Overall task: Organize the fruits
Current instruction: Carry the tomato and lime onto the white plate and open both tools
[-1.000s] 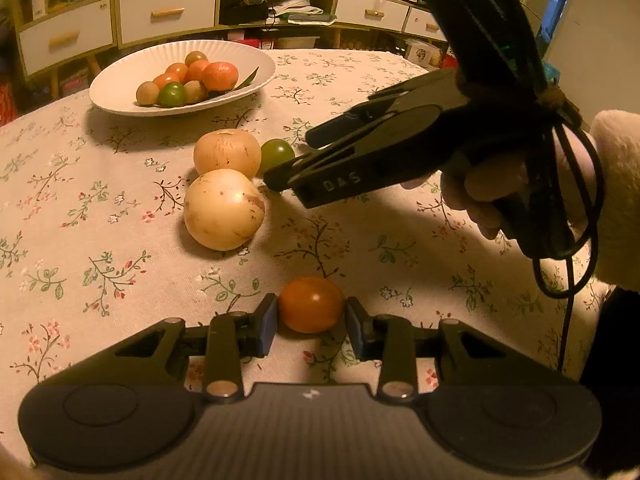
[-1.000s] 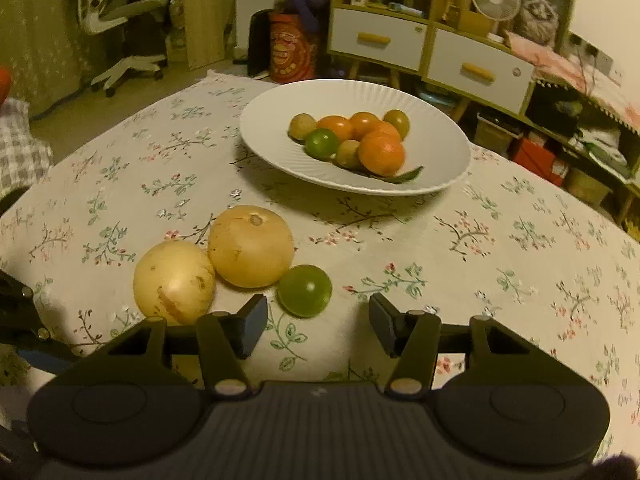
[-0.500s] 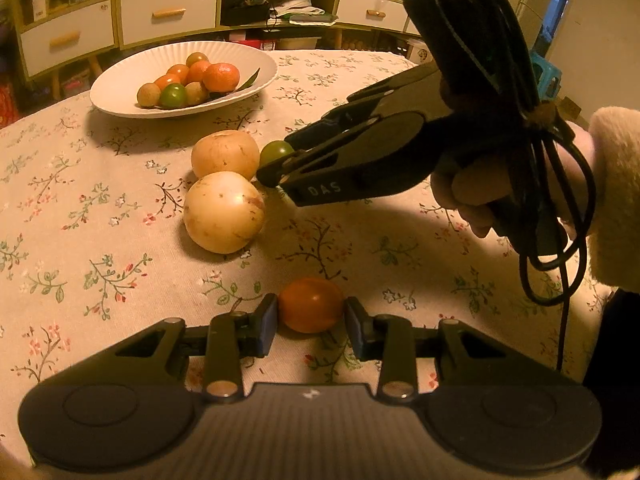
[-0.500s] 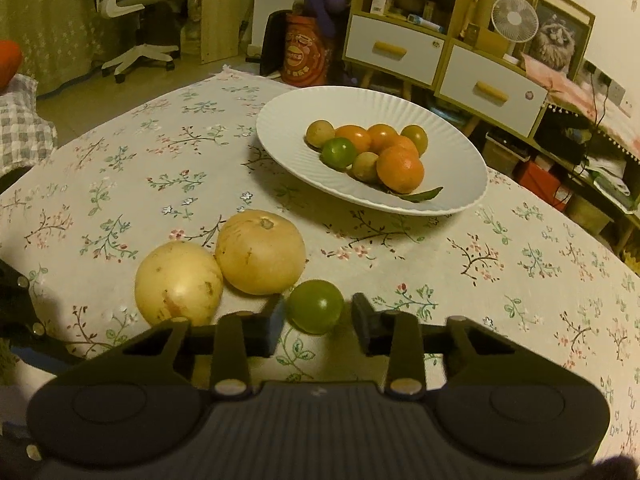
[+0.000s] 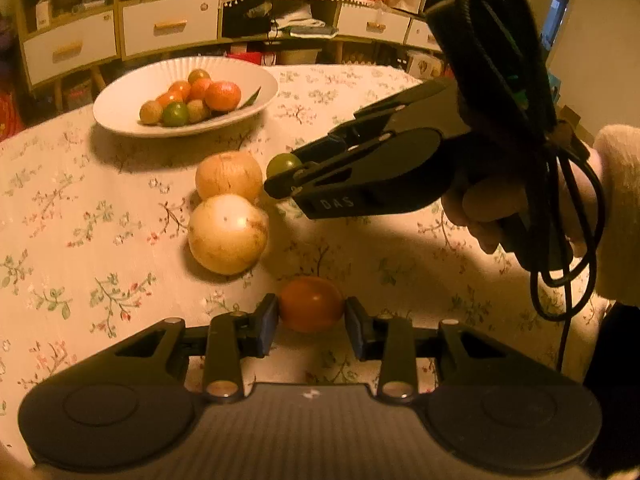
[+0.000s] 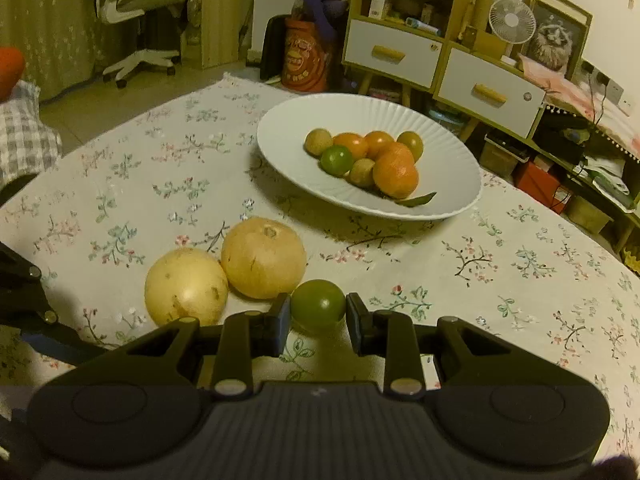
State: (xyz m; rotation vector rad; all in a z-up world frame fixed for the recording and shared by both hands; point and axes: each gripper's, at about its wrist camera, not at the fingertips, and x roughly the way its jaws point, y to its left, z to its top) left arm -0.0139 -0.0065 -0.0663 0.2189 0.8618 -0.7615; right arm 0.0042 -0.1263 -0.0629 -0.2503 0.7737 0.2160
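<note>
Warm, dim yellowish light fills a cluttered room. Behind the table with its floral tablecloth stands a low wooden shelf unit with white drawers and wooden handles. On top sit a small white fan and a framed picture. A white office chair stands on the bare floor at the left.

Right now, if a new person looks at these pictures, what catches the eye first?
Probably the white plate heaped with small orange and green fruits at the table's far side. Nearer, two big pale yellow fruits lie touching. The left tongs close on an orange tomato, the right tongs on a green tomato.
</note>
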